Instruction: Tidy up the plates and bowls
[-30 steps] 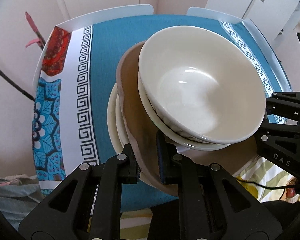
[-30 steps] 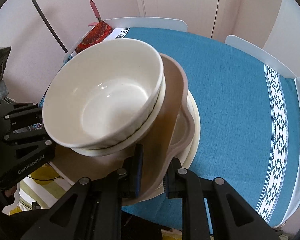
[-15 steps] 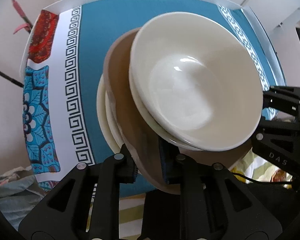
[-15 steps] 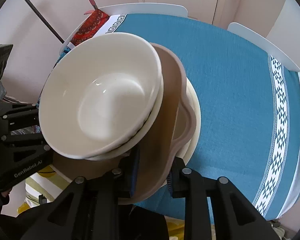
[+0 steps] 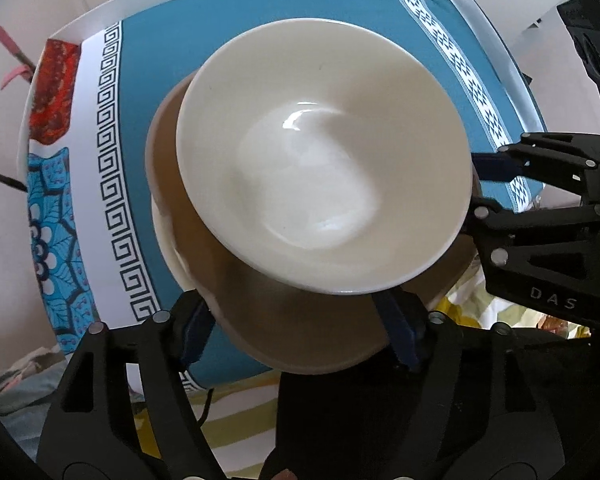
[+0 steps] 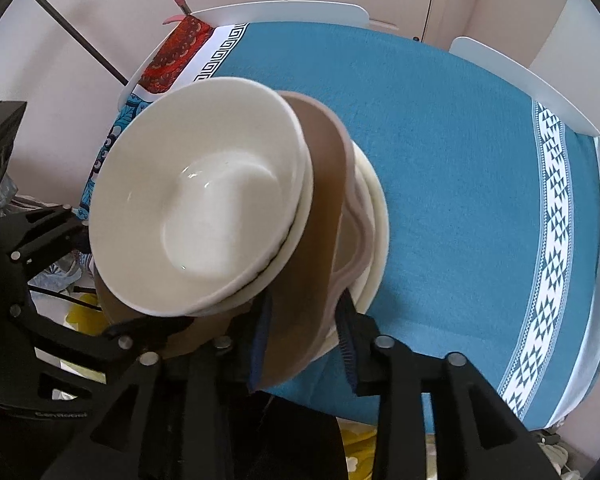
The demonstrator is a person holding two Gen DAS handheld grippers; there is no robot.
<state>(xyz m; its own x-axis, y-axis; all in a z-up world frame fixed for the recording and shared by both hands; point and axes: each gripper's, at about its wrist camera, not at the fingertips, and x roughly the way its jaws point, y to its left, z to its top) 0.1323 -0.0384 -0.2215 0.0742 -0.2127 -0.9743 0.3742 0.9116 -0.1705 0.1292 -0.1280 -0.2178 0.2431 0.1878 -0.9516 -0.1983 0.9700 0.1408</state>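
A stack of dishes sits near the front edge of the blue tablecloth (image 5: 148, 60) (image 6: 460, 160). Cream plates (image 5: 168, 240) (image 6: 376, 232) lie at the bottom, a brown plate (image 5: 168, 152) (image 6: 328, 200) on them, and nested cream bowls (image 5: 320, 168) (image 6: 204, 208) on top. My left gripper (image 5: 296, 320) (image 6: 100, 276) points down at the stack's near side; its jaws are opening wide, with the brown plate's rim loose between them. My right gripper (image 6: 303, 332) (image 5: 484, 188) stands at the stack's right side; its jaws are opening too, astride the brown plate's rim.
White chair backs (image 6: 280, 8) (image 6: 520, 80) stand at the table's far side. A red patterned cloth panel (image 5: 52, 92) covers the far left corner. Striped yellow-green fabric (image 5: 236, 416) lies below the table's front edge. To the right of the stack the blue cloth is bare.
Both grippers were shut on the brown plate's rim and have let go, the left far wider. The tilted stack has settled level onto the cream plates. Both views have tipped further downward.
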